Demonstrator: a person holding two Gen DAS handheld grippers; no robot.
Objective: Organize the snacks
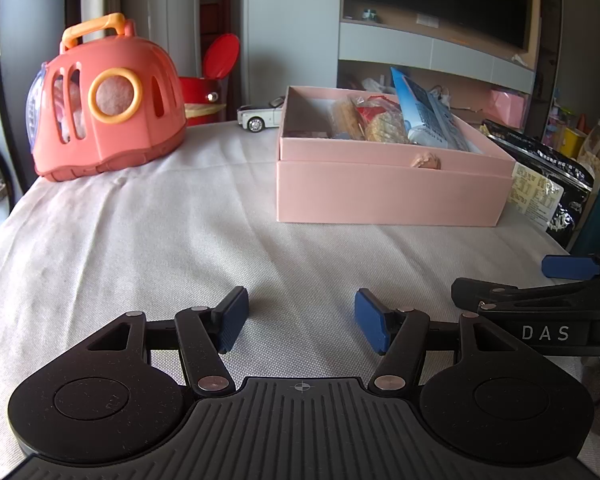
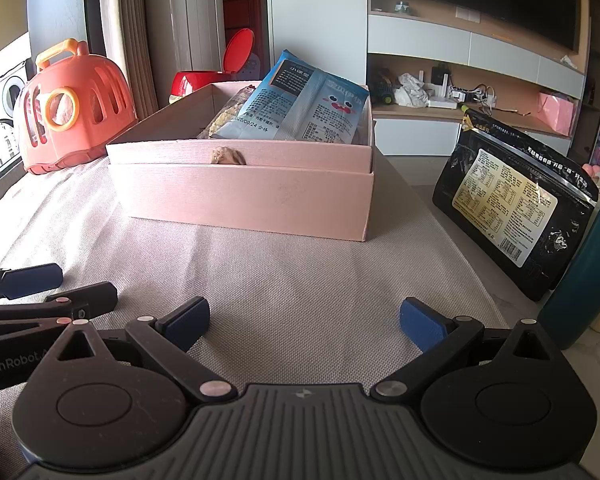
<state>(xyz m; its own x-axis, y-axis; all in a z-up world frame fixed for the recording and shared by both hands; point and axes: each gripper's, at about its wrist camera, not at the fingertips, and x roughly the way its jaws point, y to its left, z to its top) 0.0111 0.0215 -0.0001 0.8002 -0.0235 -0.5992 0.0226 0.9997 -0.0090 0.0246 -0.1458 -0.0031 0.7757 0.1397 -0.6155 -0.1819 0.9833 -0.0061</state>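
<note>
The pink box (image 2: 244, 196) is seen at 12 o'clock ahead of the right gripper (image 2: 304, 324) and at 1 o'clock from the left gripper (image 1: 302, 320); both are spread apart and empty. One blue snack packet (image 2: 304, 104) leans inside; other packets are partly hidden behind the wall. One black snack bag (image 2: 512, 204) stands at 2 o'clock, beside the box.

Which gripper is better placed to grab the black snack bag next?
Right. The black snack bag stands outside the pink box, on the right gripper's side, jaws open and empty. The left gripper sits farther off, facing bare cloth.
</note>
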